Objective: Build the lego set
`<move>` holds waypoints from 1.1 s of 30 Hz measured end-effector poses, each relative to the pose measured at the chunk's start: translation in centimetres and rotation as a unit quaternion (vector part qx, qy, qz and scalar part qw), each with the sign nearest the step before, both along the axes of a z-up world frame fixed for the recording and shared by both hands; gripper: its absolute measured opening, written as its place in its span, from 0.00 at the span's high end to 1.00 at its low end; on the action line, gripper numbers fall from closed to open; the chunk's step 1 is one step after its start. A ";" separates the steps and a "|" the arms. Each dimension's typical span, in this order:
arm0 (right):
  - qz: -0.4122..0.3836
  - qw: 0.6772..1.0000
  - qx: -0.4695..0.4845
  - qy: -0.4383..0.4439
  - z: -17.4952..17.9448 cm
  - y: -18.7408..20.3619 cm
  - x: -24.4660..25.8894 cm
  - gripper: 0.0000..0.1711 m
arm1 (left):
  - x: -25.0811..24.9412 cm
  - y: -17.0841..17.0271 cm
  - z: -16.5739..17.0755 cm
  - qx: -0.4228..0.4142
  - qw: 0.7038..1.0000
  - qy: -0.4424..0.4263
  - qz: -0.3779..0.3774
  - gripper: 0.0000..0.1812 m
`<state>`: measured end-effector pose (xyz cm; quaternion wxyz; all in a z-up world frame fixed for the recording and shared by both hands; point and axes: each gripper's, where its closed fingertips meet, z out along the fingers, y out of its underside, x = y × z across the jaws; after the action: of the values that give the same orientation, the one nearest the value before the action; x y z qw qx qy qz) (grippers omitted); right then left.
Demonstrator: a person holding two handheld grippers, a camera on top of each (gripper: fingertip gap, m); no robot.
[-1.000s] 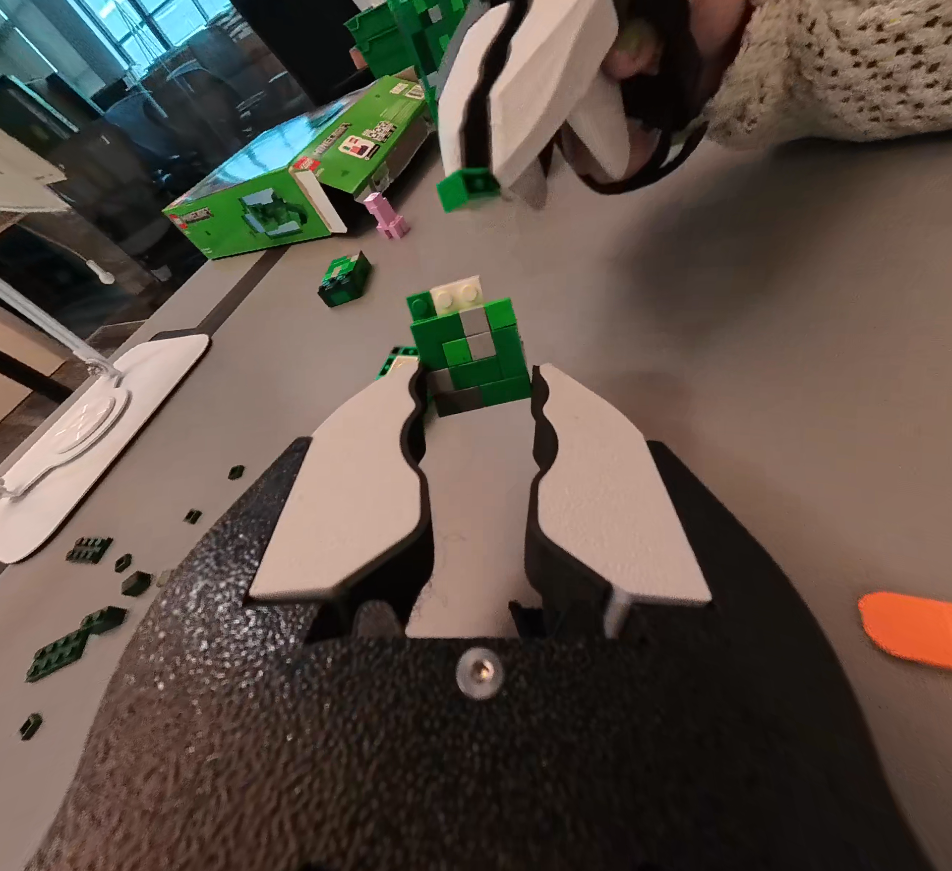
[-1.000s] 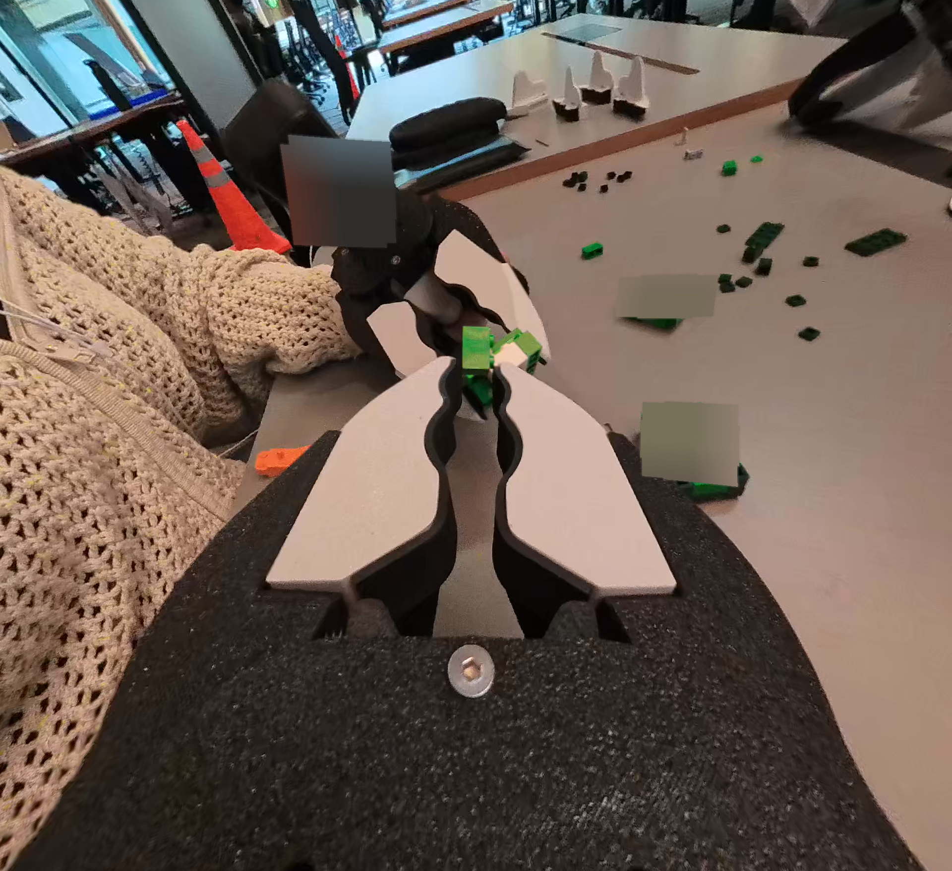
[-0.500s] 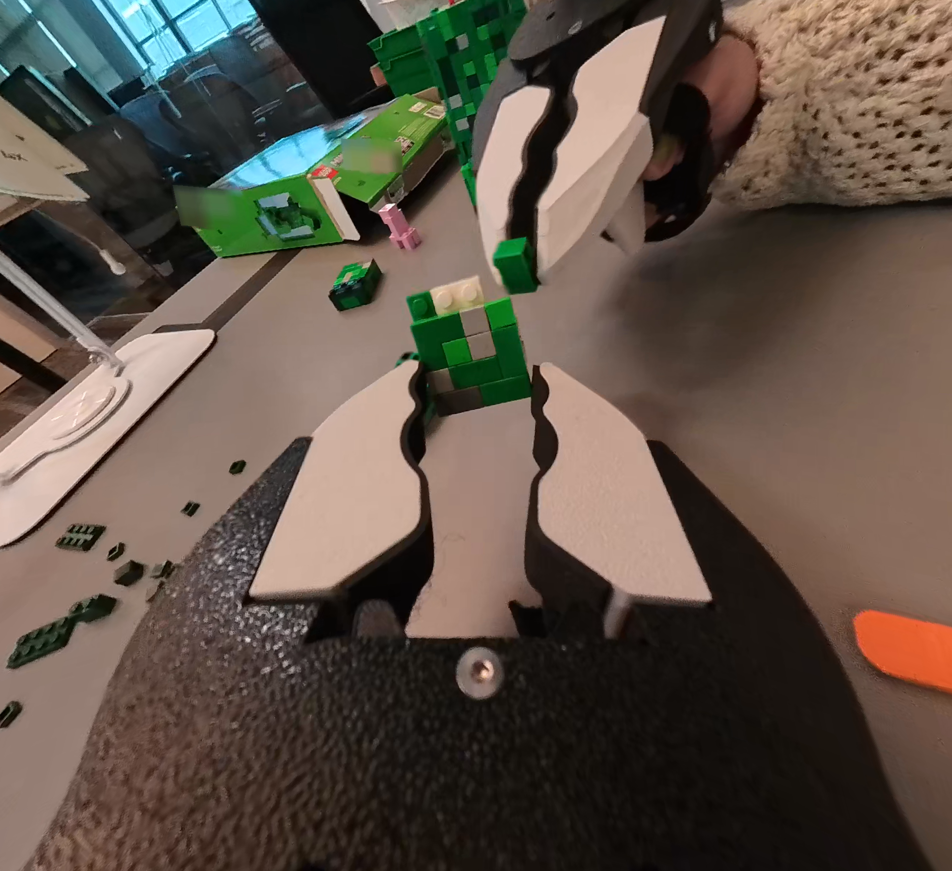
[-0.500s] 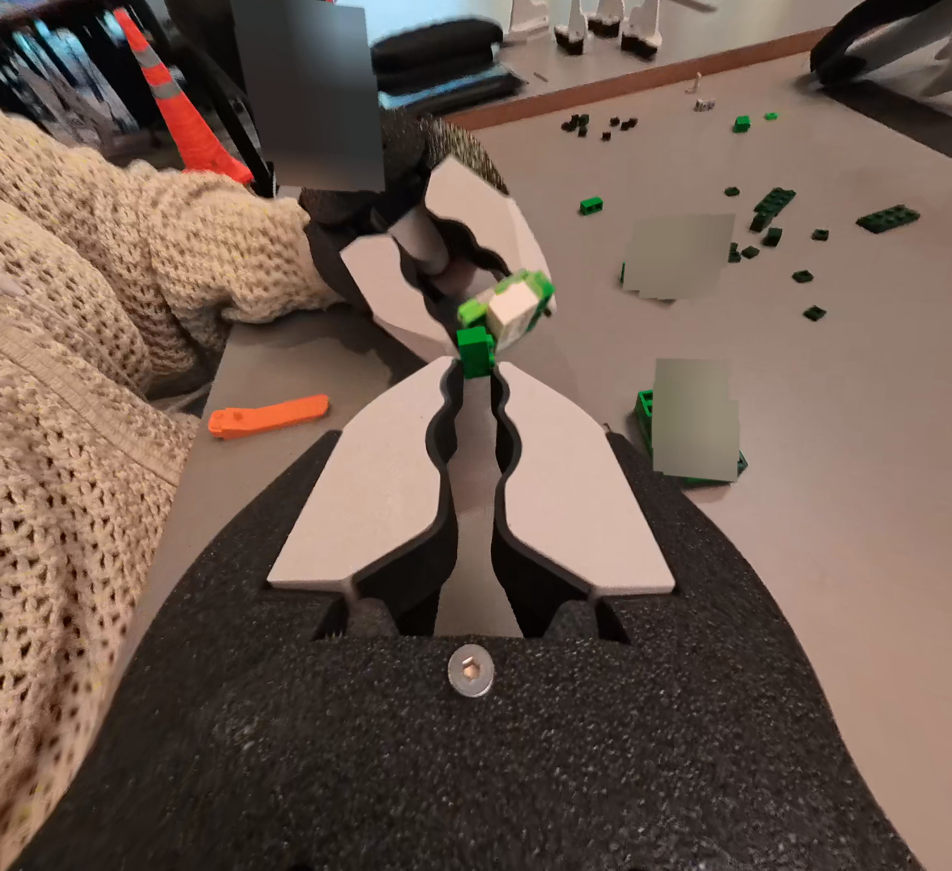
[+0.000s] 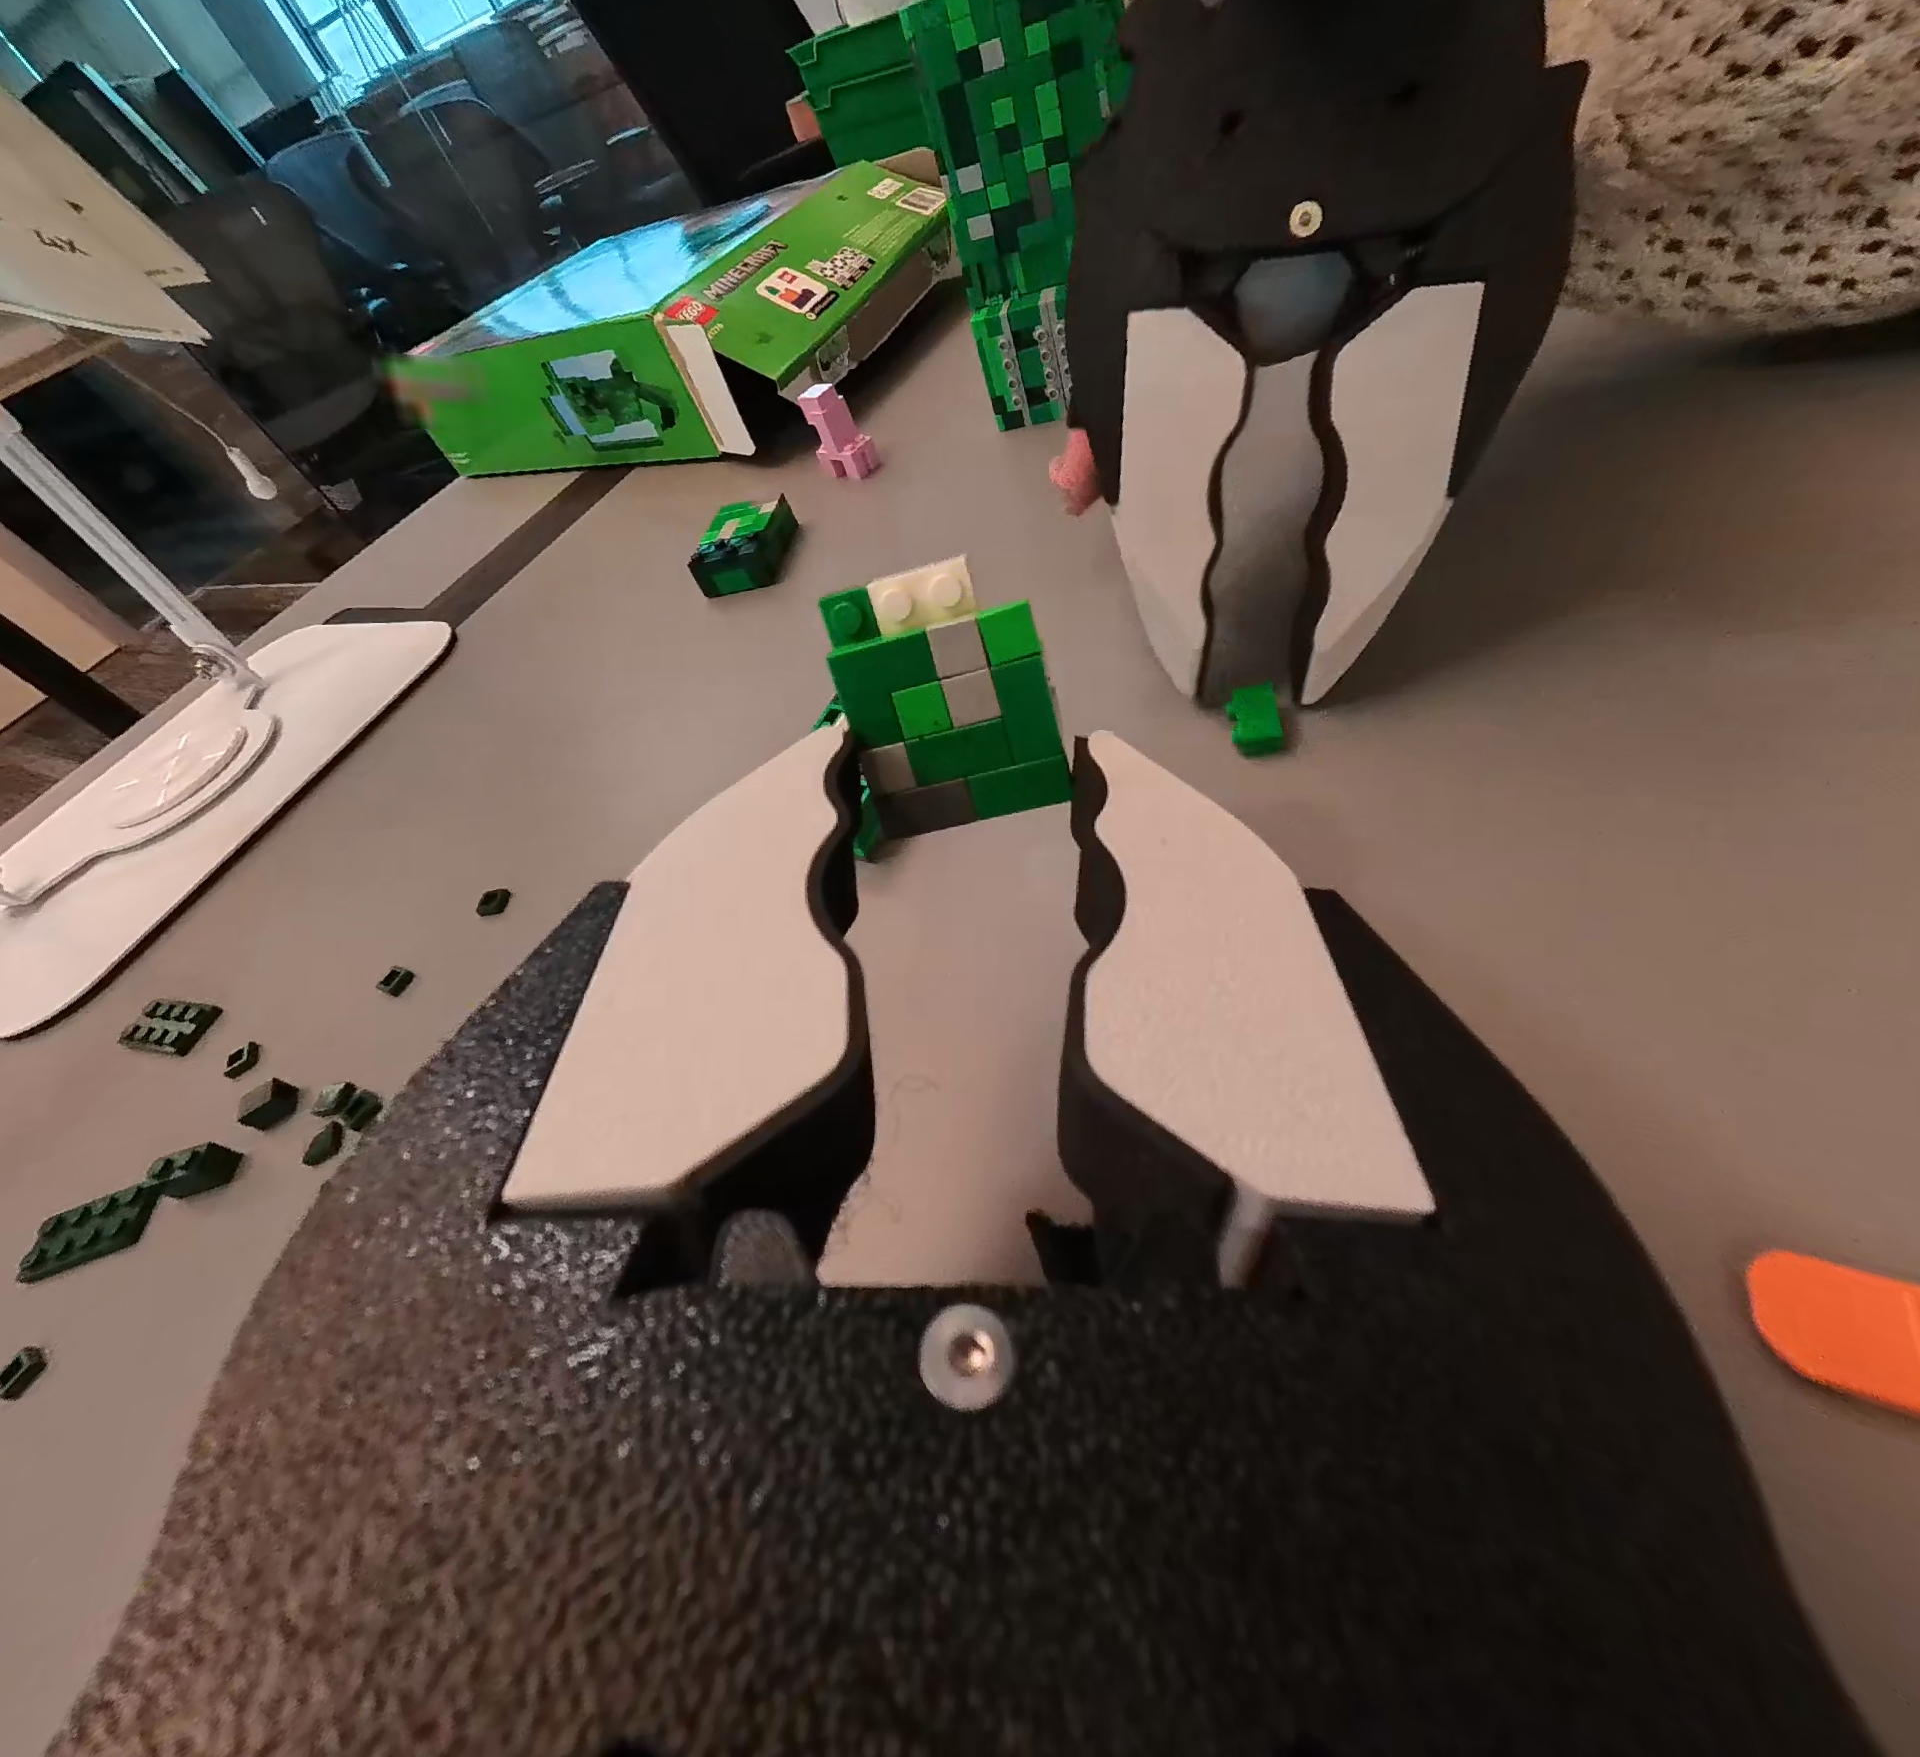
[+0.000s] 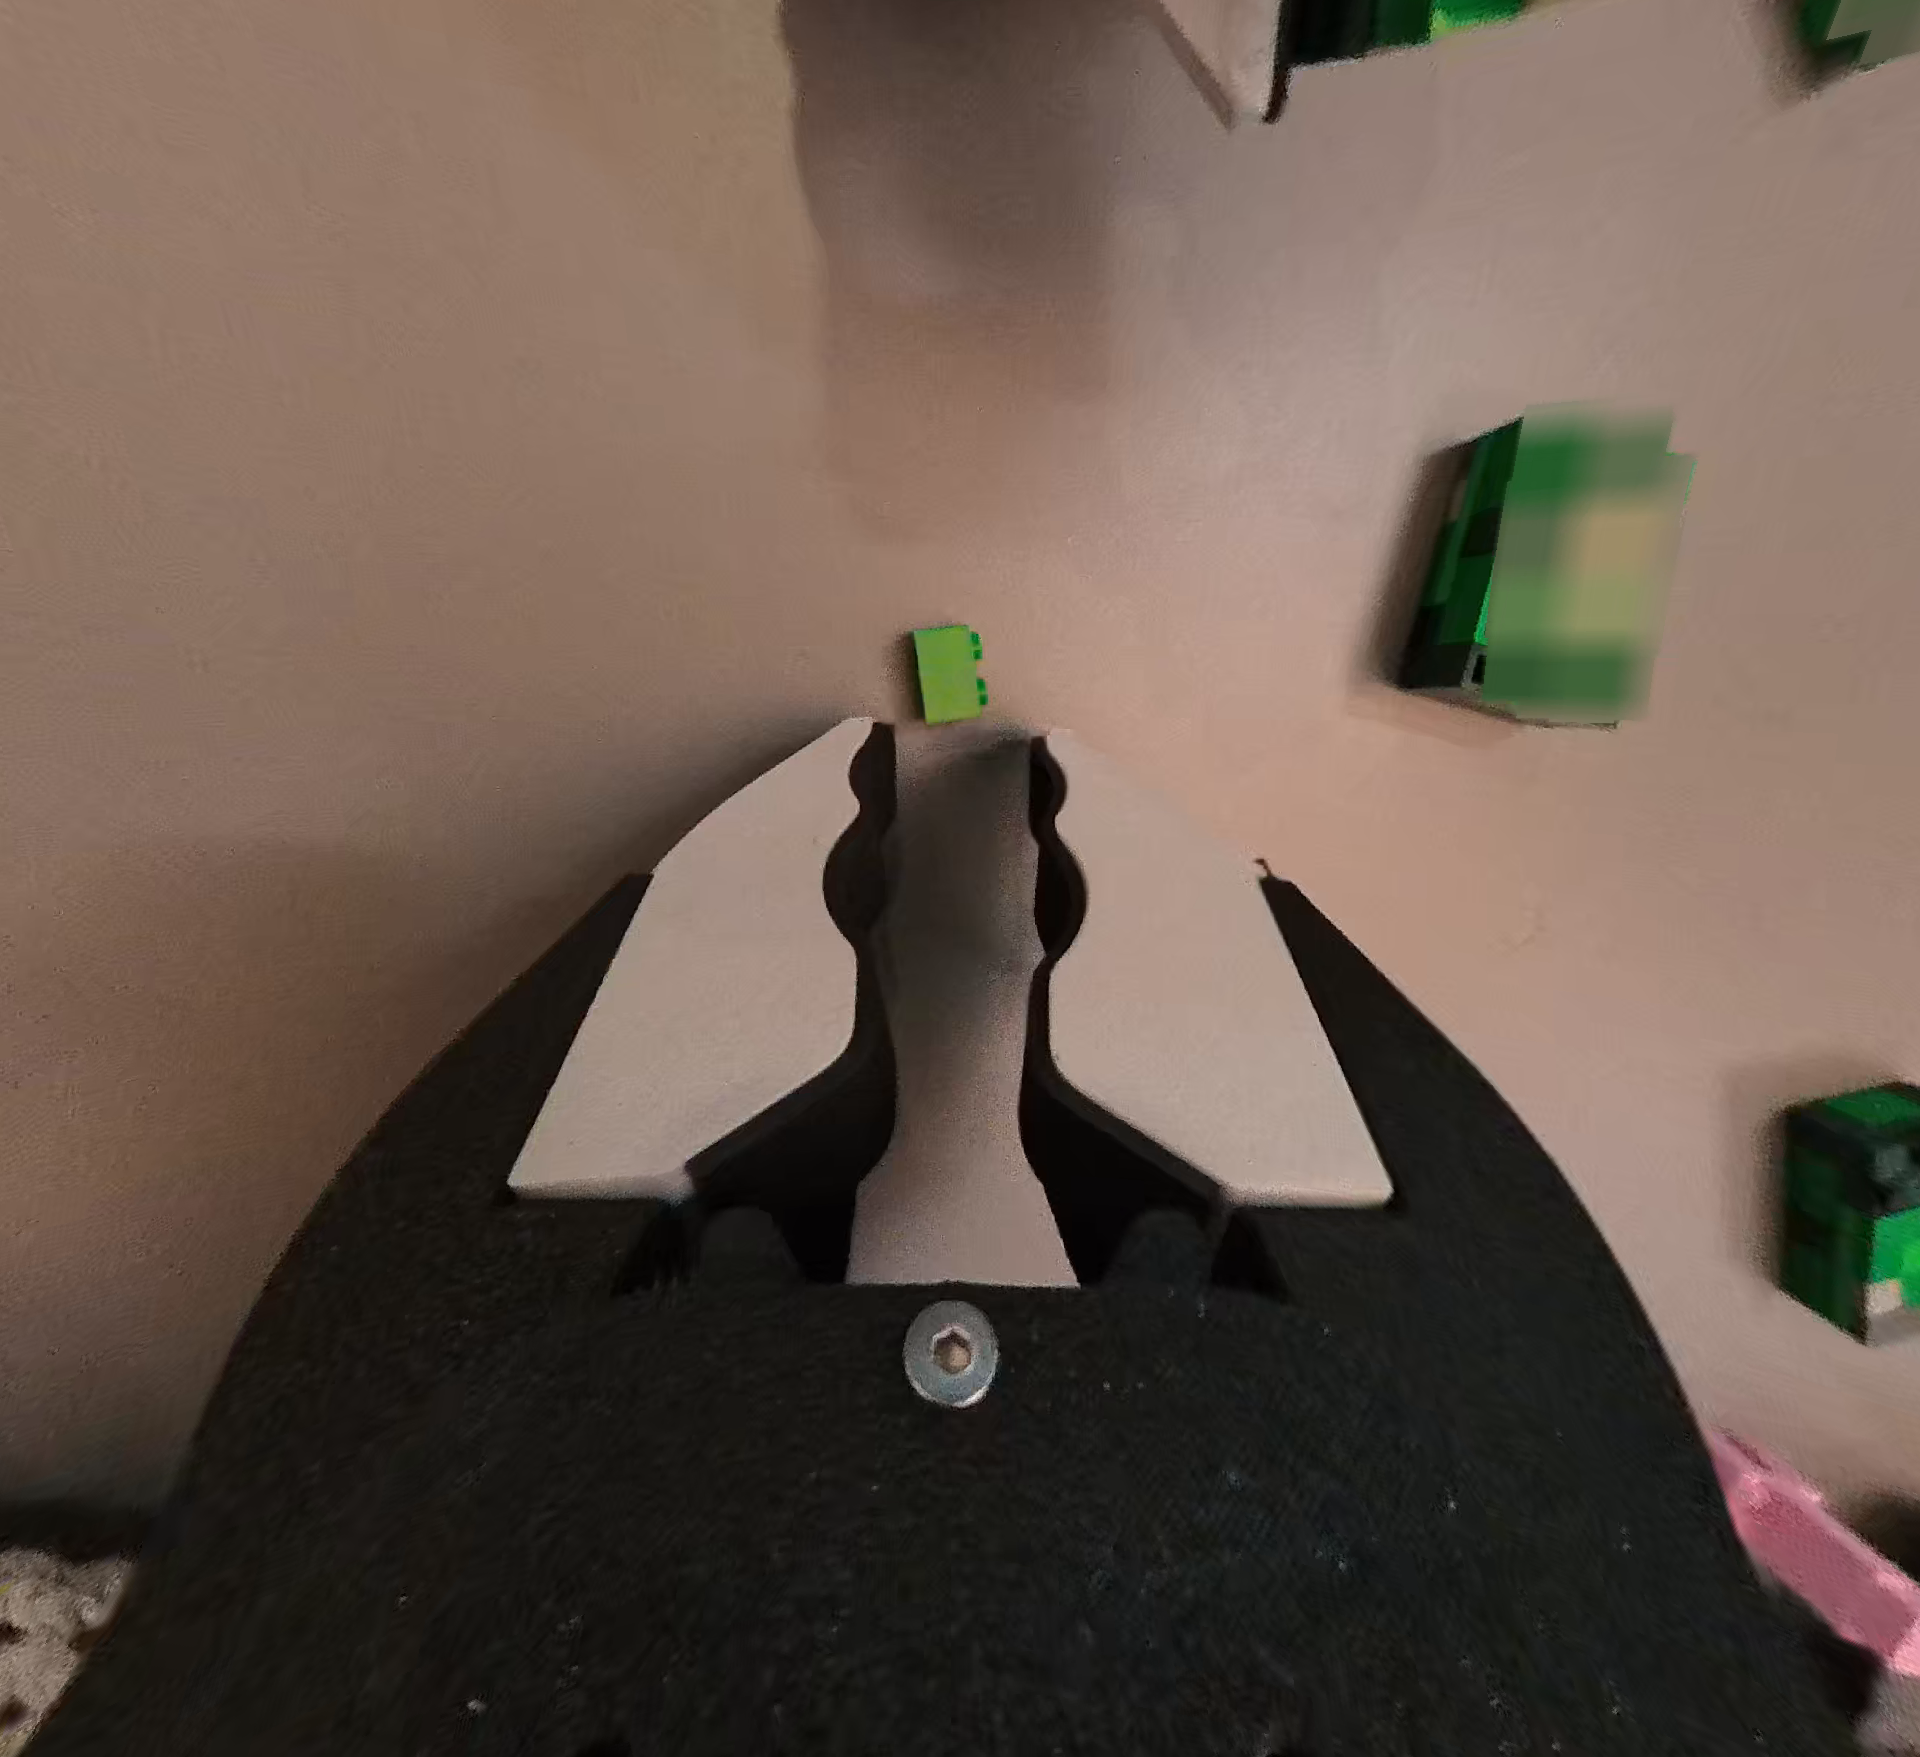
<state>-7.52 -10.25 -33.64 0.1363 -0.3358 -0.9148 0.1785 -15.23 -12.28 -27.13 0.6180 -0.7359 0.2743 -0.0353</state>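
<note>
My left gripper jaws clamp the green-and-grey brick stack, my right gripper jaws gape above the small green brick on the grey counter, whose studs only the right view shows.

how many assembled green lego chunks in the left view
3: a small build between the left tongs, a dark cube behind it, a tall figure at the back. The right tongs may hide more.
</note>
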 end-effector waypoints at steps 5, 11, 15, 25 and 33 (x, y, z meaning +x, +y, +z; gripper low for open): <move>-0.169 0.970 -0.169 0.036 0.9 0.0 -0.5 0.83 | 0.0 -0.1 0.2 0.003 1.000 -0.002 -0.001 0.79; -0.367 0.901 -0.194 0.126 1.7 0.0 0.3 0.86 | 0.2 0.0 0.0 0.004 1.000 0.019 0.005 0.79; -0.419 0.874 -0.211 0.129 1.4 -1.2 0.3 0.84 | 0.5 0.0 0.1 0.007 1.000 0.017 0.005 0.79; -0.437 0.885 -0.123 0.099 0.1 -1.8 -0.5 0.82 | 0.5 -0.1 0.5 0.015 1.000 0.017 0.010 0.79; -0.398 0.906 -0.074 0.123 0.6 -0.8 -1.1 0.90 | 0.9 -0.2 0.4 0.012 1.000 0.024 0.000 0.79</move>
<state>-8.60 -11.05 -33.06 0.2818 -0.6564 -0.6654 0.2166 -14.35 -12.47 -26.72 0.6201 -0.7291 0.2892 -0.0146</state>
